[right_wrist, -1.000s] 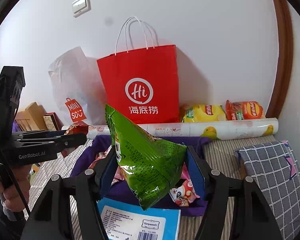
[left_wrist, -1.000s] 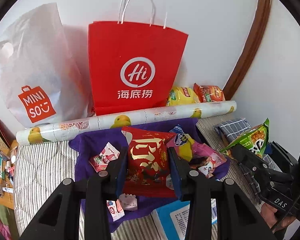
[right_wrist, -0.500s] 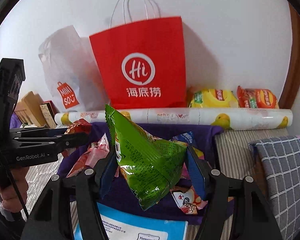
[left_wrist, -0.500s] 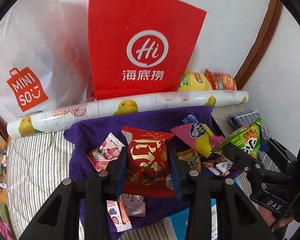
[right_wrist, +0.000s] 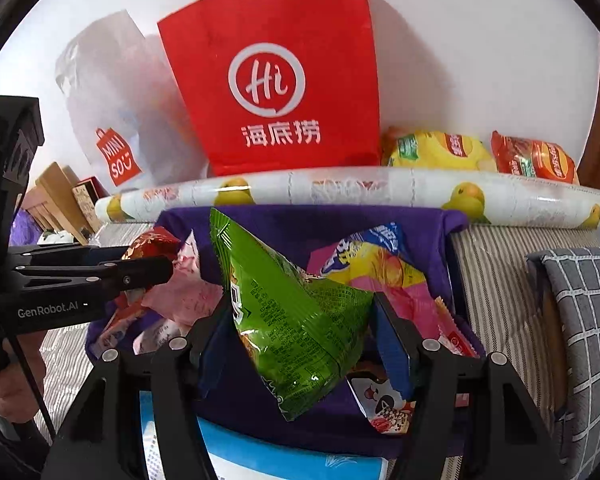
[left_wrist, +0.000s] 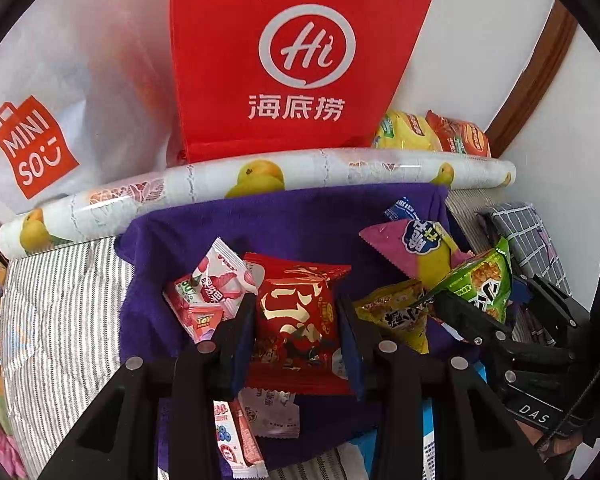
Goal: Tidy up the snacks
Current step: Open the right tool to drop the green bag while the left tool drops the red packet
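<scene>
My left gripper [left_wrist: 296, 320] is shut on a red snack packet with gold lettering [left_wrist: 296, 312], held above a purple cloth [left_wrist: 284, 216] strewn with snacks. My right gripper [right_wrist: 300, 320] is shut on a green triangular snack bag [right_wrist: 292, 312]; that bag [left_wrist: 480, 284] and the right gripper show at the right of the left wrist view. Beside the left gripper's own spot lie pink packets [left_wrist: 212, 284], a yellow-brown bag [left_wrist: 400, 312] and a pink-yellow bag [left_wrist: 420, 248]. In the right wrist view the left gripper [right_wrist: 148, 268] holds the red packet [right_wrist: 152, 240] at the left.
A red paper bag [left_wrist: 296, 60] and a white plastic bag [left_wrist: 52, 112] stand against the wall behind a rolled fruit-print sheet [left_wrist: 260, 184]. Yellow [right_wrist: 436, 152] and orange [right_wrist: 532, 160] chip bags lie behind the roll. A checked cushion [right_wrist: 580, 320] sits right; a blue-white box [right_wrist: 280, 460] lies in front.
Both grippers have sunk toward the purple cloth with their packets still held. The bags at the wall now stand higher and larger in both views.
</scene>
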`<state>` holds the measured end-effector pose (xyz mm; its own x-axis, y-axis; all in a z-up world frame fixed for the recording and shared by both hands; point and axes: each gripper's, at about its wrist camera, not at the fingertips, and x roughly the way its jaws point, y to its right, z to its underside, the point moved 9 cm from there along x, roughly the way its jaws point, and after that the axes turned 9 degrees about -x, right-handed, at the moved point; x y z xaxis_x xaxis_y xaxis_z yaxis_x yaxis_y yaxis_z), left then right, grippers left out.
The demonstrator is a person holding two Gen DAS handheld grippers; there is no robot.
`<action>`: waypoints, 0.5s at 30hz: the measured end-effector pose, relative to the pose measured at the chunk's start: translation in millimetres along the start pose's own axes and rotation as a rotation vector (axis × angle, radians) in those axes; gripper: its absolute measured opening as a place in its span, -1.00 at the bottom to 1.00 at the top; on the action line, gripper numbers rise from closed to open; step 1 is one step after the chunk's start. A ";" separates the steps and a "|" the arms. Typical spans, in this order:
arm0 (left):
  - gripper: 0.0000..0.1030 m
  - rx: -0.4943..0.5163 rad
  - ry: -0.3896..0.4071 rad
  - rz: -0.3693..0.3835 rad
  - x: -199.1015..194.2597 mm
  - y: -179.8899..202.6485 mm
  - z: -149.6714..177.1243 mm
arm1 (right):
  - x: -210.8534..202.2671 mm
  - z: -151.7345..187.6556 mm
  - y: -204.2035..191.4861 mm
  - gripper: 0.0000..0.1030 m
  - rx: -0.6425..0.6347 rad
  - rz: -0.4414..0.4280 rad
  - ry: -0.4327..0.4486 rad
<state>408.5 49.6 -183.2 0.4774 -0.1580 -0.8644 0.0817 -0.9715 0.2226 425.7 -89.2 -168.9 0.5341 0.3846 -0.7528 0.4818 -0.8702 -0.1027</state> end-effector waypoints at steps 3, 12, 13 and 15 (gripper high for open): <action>-0.29 0.002 -0.008 0.005 3.2 0.9 1.4 | 1.9 1.3 0.4 0.27 0.006 -0.011 -0.009; -0.29 0.016 -0.024 0.012 8.5 4.5 3.9 | 2.9 2.5 2.0 0.30 0.013 -0.001 -0.014; -0.29 0.017 -0.025 0.012 9.1 4.7 4.3 | 3.2 3.2 2.1 0.30 0.013 -0.001 -0.018; -0.29 0.018 -0.027 0.011 10.1 4.9 5.0 | 3.5 4.2 2.3 0.31 0.011 -0.002 -0.024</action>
<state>409.4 42.3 -193.1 0.4542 -0.1734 -0.8739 0.0609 -0.9726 0.2246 425.7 -91.2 -174.5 0.5168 0.3787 -0.7678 0.4746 -0.8732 -0.1112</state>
